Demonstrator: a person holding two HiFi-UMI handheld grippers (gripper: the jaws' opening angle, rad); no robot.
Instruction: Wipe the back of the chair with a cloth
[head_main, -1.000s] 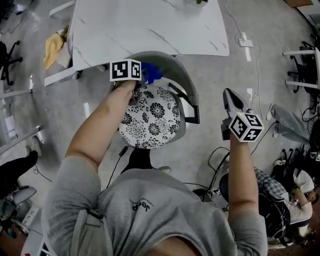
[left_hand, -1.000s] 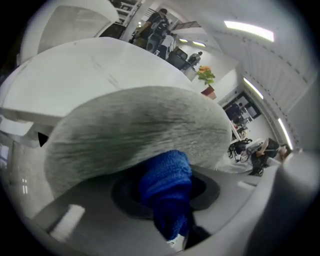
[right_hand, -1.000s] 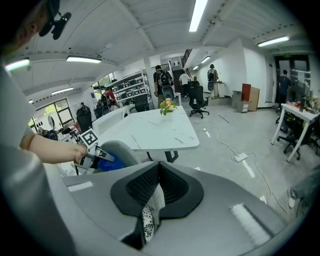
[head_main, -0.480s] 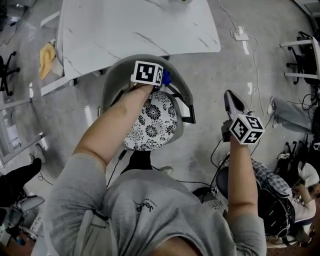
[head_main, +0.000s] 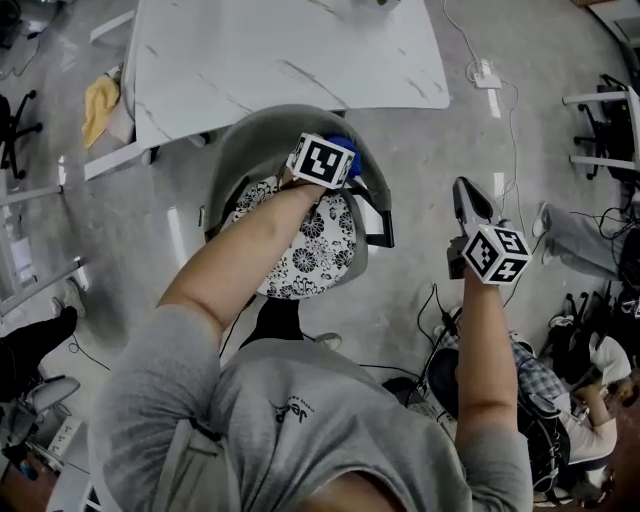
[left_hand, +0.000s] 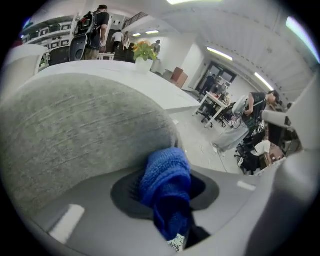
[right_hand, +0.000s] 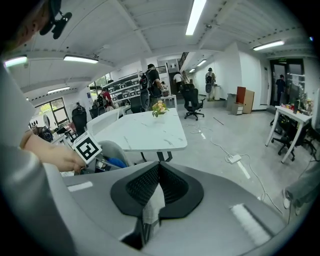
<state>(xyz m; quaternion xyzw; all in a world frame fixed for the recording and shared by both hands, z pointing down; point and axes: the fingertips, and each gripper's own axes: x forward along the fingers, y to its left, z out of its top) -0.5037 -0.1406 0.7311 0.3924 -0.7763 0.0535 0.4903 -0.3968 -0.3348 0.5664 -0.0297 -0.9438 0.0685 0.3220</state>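
Observation:
The chair has a curved grey back and a black-and-white flowered seat cushion. In the head view my left gripper reaches over the seat to the back's inner right side, shut on a blue cloth. In the left gripper view the blue cloth hangs bunched from the jaws, touching the grey fabric back. My right gripper hangs over the floor to the chair's right, well apart from it. In the right gripper view its jaws are shut, with only a pale strip showing at the seam.
A white marble table stands just beyond the chair. A yellow rag lies on a bench to the left. The chair's black armrest juts right. A power strip and cables lie on the floor; seated people are at lower right.
My left gripper has slid the blue cloth rightward along the chair back's inner face. The right gripper has stayed in about the same place.

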